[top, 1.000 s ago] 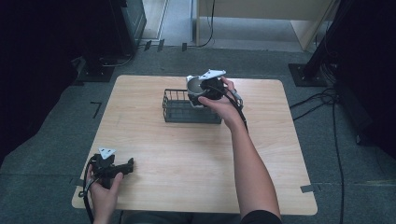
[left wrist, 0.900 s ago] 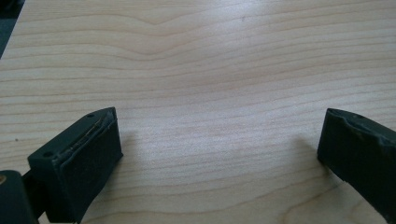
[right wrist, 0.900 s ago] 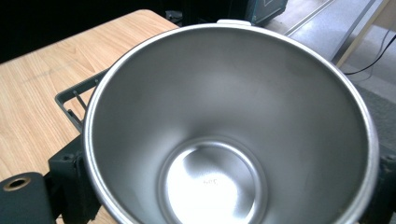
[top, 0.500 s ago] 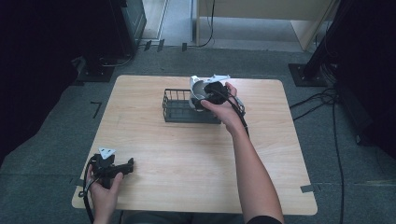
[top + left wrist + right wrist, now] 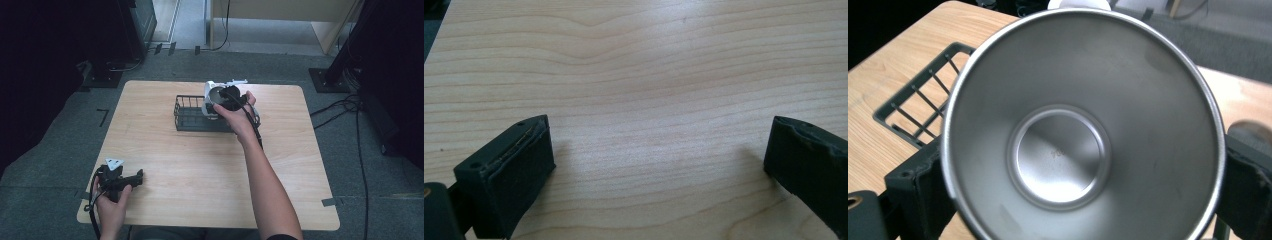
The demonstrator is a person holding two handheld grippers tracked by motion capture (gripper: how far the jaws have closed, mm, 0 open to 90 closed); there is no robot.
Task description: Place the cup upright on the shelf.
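Right tongs (image 5: 1068, 185) clamped on steel cup (image 5: 1083, 125) over wire basket (image 5: 192, 116), left tongs (image 5: 659, 165) wide apart, empty, above table (image 5: 649, 65).

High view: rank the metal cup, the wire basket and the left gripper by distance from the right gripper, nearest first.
1. metal cup: between the jaws of the right gripper, at the table's far side.
2. wire basket: just under and left of the cup.
3. left gripper: far off, at the near left corner.

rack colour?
Black wire rack, clearest in the high view; the right gripper holds a steel cup over it.
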